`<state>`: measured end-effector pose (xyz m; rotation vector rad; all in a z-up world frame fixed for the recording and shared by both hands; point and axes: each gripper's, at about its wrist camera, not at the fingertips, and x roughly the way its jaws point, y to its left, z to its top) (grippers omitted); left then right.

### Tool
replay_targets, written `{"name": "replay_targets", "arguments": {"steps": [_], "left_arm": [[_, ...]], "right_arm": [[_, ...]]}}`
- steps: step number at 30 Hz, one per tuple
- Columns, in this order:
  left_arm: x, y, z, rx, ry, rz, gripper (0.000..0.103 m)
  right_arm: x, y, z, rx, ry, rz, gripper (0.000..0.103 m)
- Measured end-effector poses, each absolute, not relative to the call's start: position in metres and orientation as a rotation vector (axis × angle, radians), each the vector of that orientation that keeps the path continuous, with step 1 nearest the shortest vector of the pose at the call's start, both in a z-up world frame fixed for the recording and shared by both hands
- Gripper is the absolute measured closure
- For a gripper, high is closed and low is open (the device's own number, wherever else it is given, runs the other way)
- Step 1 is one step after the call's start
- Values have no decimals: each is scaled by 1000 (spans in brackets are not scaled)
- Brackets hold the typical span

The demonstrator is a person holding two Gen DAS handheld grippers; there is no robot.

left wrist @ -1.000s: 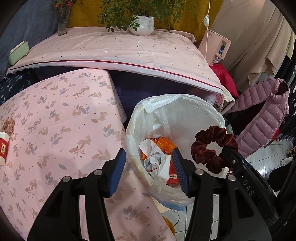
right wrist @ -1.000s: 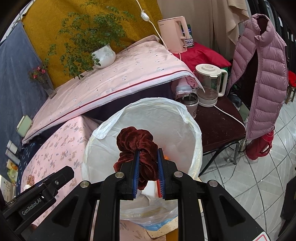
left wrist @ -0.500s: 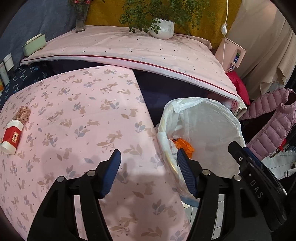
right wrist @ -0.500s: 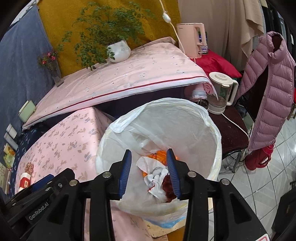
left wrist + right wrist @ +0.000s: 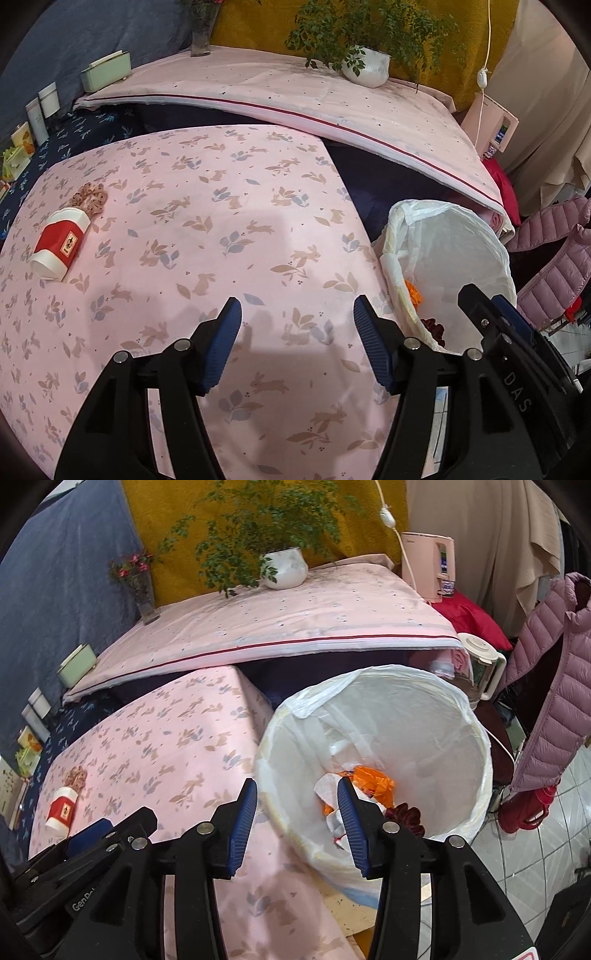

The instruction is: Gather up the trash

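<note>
scrunchie (image 5: 406, 816) now in bin (image 5: 476, 738), both claws empty

Mustard wall (image 5: 177, 528) at upper centre, blue curtain (image 5: 55, 590) upper left, pale tiled floor (image 5: 554, 842) lower right

Scrunchie (image 5: 405, 815), dark red, lies inside lined bin (image 5: 476, 731) among white paper and orange wrapper. Red-white pack (image 5: 61, 248) lies on its side on worktop (image 5: 229, 229), touching pink scrunchie (image 5: 88, 197).

One bin (image 5: 476, 734) – two scrunchies (image 5: 404, 814) (image 5: 88, 195), one red-white carton (image 5: 61, 245), one potted plant (image 5: 365, 68).
</note>
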<state>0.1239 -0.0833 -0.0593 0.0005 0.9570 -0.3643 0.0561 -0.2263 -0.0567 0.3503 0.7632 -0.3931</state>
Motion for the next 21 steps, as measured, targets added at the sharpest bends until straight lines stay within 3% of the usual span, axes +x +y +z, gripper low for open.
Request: {"name": "replay_targets", "arguments": {"steps": [21], "left_arm": [[127, 13, -70, -101, 964, -212, 39]], "right_arm": [[74, -142, -56, 230, 803, -279, 47]]}}
